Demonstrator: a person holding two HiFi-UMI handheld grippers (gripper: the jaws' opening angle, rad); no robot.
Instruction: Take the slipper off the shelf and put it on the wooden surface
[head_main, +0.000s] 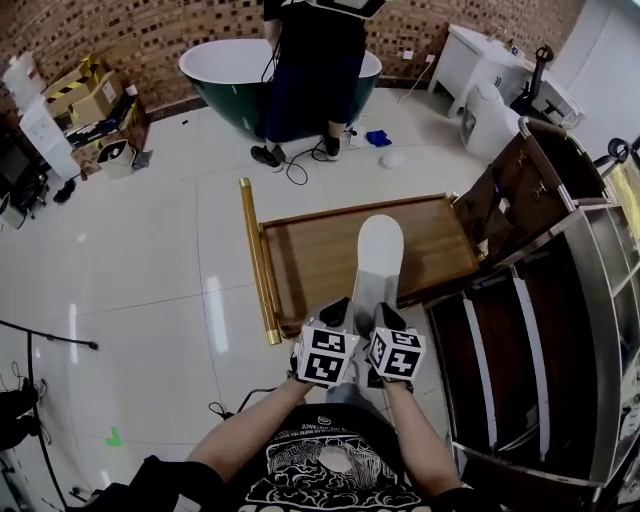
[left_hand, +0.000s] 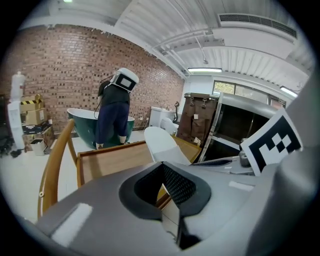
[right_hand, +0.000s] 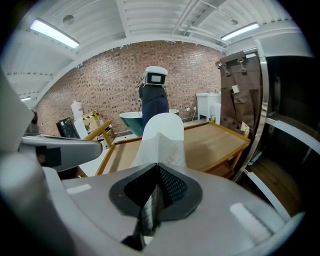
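**Slipper clears the shelf, hovers over the wood**

Slipper (head_main: 378, 255), white and held by its near end, stretches away from the person over the wooden surface (head_main: 310, 255), which lies on the tiled floor just left of the dark shelf (head_main: 560, 330). The right gripper (right_hand: 157, 172) has its jaws pressed together on the slipper's fabric, which rises straight out of the pinch in the right gripper view. The left gripper (left_hand: 162, 167) sits just beside it, jaws likewise closed; a pale strip caught between them appears to be the slipper's edge, though that view shows the grip less plainly. In the head view the two grippers, left (head_main: 338, 310) and right (head_main: 386, 316), work side by side at the near edge of the wood.

The first half of the job looks done: the slipper is off the shelf and already above its target. What remains, by this reading, is to lower it flat and let go. Whether its far tip already touches the wood cannot be told from above.

At the far end of the room, a person (head_main: 305, 70) stands by a green bathtub (head_main: 215, 70) against the brick wall.
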